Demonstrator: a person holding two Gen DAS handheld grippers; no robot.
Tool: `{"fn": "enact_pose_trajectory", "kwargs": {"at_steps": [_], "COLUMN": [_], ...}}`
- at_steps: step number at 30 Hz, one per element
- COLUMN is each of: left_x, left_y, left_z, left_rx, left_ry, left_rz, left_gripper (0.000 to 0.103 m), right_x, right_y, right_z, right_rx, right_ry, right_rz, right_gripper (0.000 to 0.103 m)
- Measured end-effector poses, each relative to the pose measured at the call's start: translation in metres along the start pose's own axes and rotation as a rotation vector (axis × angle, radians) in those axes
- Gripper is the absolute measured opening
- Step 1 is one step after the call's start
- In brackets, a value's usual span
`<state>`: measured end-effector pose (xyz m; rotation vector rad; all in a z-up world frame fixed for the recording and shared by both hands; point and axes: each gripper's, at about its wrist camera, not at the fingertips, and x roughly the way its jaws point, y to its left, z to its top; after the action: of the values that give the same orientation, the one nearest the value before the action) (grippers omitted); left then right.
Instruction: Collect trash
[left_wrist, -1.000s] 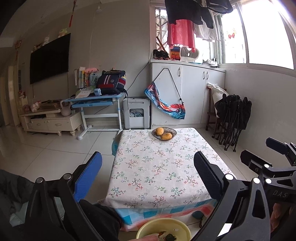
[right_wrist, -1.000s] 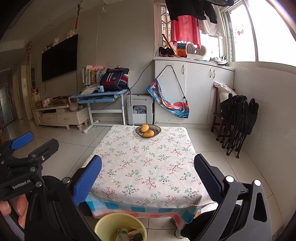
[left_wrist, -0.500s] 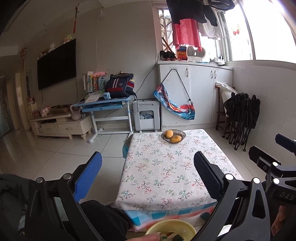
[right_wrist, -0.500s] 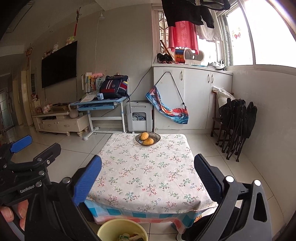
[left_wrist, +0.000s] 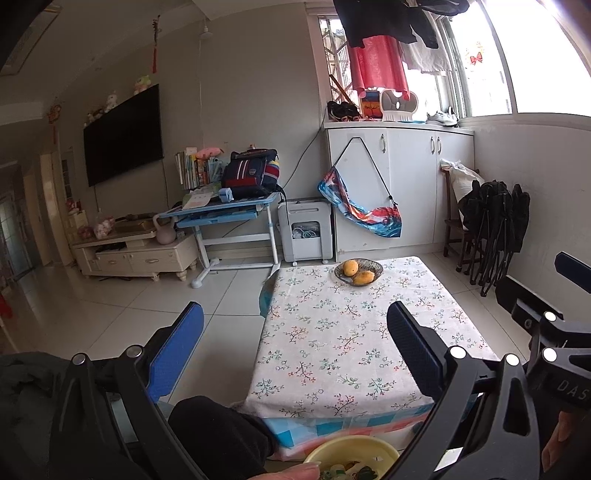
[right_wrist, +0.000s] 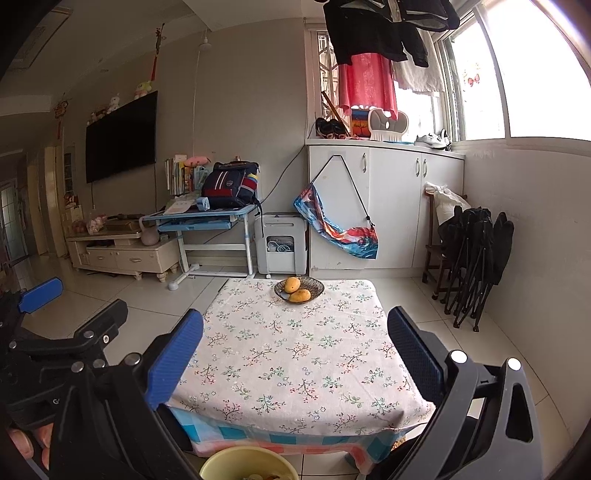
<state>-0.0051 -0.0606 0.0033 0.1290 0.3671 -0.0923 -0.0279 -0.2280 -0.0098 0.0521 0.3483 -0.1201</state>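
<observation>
Both the left gripper and right gripper gape wide, empty, above a yellow bin holding what looks like scraps.

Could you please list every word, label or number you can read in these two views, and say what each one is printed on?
"DAS": on the body of the right gripper, seen at the right edge of the left wrist view; the word is cut off there.
"G": on the body of the left gripper, at the left edge of the right wrist view; the rest is hidden.
Book spines on the blue desk: too small to read.
Table, fruit bowl, yellow bin: no text visible.
</observation>
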Motion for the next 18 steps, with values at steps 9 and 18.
{"fn": "enact_pose_trajectory", "kwargs": {"at_steps": [9, 18], "left_x": [-0.004, -0.007], "left_y": [0.008, 0.015], "left_z": [0.004, 0.005], "left_rx": [-0.027, -0.042], "left_ry": [-0.011, -0.019], "left_rz": [0.009, 0.014], "left_gripper": [0.096, 0.096], "right_x": [-0.003, -0.001], "right_y": [0.003, 0.008], "right_z": [0.003, 0.006], "right_rx": [-0.013, -0.027], "right_ry": [-0.012, -0.01], "right_rz": [-0.004, -0.031], "right_gripper": [0.096, 0.096]}}
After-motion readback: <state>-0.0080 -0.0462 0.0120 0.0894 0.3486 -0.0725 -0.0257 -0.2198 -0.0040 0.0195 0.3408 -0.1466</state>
